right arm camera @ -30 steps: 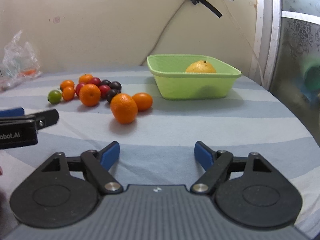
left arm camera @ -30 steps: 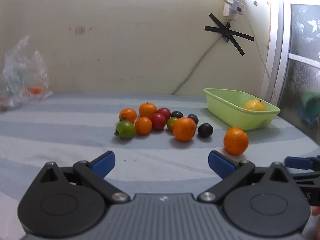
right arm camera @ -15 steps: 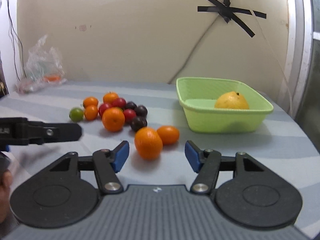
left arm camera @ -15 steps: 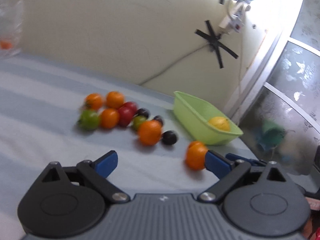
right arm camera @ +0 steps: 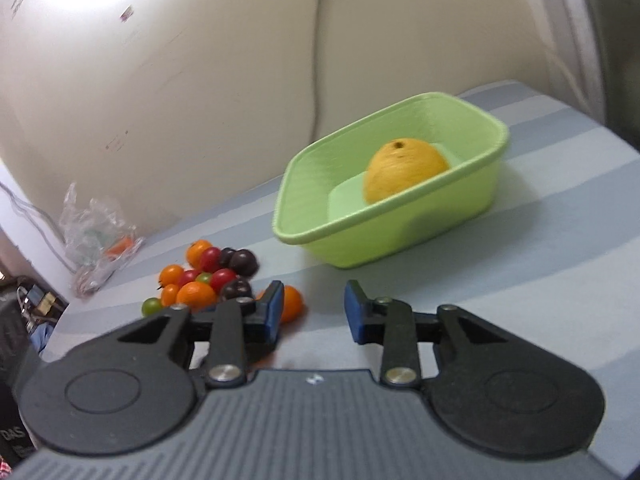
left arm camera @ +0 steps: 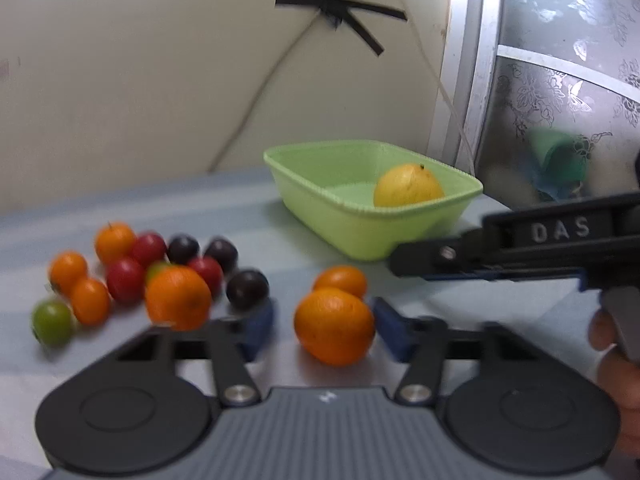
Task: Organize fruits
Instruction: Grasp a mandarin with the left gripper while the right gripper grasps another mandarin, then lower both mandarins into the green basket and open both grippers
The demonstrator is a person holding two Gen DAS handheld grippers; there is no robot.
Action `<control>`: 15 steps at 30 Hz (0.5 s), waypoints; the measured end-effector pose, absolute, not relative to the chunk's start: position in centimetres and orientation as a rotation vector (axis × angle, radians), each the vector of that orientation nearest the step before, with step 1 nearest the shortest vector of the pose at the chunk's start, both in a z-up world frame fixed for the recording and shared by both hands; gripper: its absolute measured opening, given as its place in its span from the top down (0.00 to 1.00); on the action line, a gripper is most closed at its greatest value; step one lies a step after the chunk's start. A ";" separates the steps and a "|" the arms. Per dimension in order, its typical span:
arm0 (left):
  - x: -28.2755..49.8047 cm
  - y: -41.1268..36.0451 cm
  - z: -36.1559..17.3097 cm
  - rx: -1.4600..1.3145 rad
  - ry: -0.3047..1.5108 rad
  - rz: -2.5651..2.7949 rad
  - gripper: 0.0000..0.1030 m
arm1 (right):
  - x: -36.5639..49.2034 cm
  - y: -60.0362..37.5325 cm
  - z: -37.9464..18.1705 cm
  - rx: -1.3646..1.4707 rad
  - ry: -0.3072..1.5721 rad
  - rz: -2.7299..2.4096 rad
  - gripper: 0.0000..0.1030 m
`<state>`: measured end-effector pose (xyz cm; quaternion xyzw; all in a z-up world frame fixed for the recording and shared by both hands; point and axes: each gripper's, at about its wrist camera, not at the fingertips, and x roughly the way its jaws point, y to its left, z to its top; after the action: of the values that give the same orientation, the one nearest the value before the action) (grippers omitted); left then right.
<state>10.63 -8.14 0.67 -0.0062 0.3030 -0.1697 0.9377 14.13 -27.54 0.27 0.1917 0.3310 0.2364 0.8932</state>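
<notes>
A large orange (left arm camera: 334,326) lies on the striped table between the blue pads of my left gripper (left arm camera: 324,332). Its jaws are closing; the right pad is at the fruit, and a sliver of table shows by the left pad. A smaller orange (left arm camera: 340,280) sits just behind. My right gripper (right arm camera: 315,316) is closing with only bare table between its pads; the small orange (right arm camera: 291,304) peeks out beside its left pad. From the left wrist view the right gripper (left arm camera: 396,260) reaches in from the right. A green tub (left arm camera: 340,232) (right arm camera: 400,236) holds a yellow fruit (left arm camera: 408,186) (right arm camera: 404,168).
A cluster of small orange, red, dark and green fruits (left arm camera: 160,272) (right arm camera: 208,276) lies left of both grippers. A crumpled plastic bag (right arm camera: 96,236) sits at the far left by the wall. A window frame (left arm camera: 464,60) borders the table's right side. A hand (left arm camera: 612,360) holds the right gripper.
Both grippers have moved in toward the two loose oranges and both jaws have narrowed a lot. The left one now straddles the large orange. The right view has rolled.
</notes>
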 end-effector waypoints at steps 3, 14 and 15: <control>9.8 -7.2 0.5 -0.046 0.606 -0.343 0.61 | 15.3 -26.4 0.0 0.398 0.712 0.524 0.65; 5.8 -2.2 1.6 -0.172 0.594 -0.354 0.61 | 14.6 -23.2 -0.3 0.281 0.714 0.565 0.68; 6.1 -1.7 2.2 -0.198 0.581 -0.357 0.61 | 14.2 -23.5 0.0 0.293 0.701 0.574 0.68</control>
<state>6.06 -1.72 2.19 -0.0968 0.2847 -0.1747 0.9376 14.23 -23.54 0.01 0.1410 0.3374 0.2762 0.8888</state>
